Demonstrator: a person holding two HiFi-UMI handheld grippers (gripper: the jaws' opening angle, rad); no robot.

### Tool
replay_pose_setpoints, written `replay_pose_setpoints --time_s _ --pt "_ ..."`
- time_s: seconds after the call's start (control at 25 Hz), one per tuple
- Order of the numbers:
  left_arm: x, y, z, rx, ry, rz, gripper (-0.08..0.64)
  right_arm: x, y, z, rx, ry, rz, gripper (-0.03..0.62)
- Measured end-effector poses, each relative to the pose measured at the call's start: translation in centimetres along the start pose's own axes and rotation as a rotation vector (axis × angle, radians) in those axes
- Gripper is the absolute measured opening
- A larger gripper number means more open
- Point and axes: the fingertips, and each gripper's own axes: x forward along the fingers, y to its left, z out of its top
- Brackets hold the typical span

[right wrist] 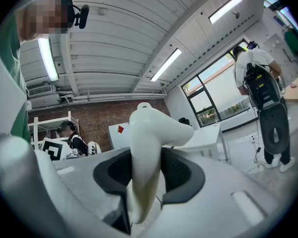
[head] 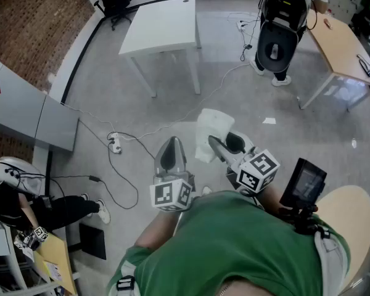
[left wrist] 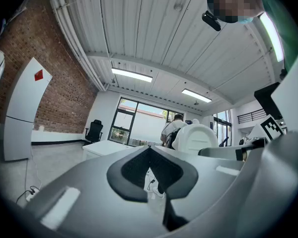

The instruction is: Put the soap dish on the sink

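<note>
Holding the soap dish clamped in its jaws, the right gripper hovers over the floor; left gripper jaws closed, empty. No sink visible; placing remains.

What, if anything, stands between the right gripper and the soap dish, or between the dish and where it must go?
Nothing separates them: the right gripper has its jaws clamped on the soap dish. No sink shows in any view, so that path cannot be judged.
</note>
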Motion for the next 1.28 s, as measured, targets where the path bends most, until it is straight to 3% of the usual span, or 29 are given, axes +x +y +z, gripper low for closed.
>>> replay_pose_setpoints --time_s 0.76,1.28 --pt "0.0 0.7 -0.6 -0.007 0.023 0.005 0.006 0.7 0.2 -0.5 0.018 0.018 0.009 0.144" --pt "-1.0 8.1 -0.3 0.001 0.026 0.069 0.006 7.2 2.6 -2.5 0.039 0.033 0.021 0.144"
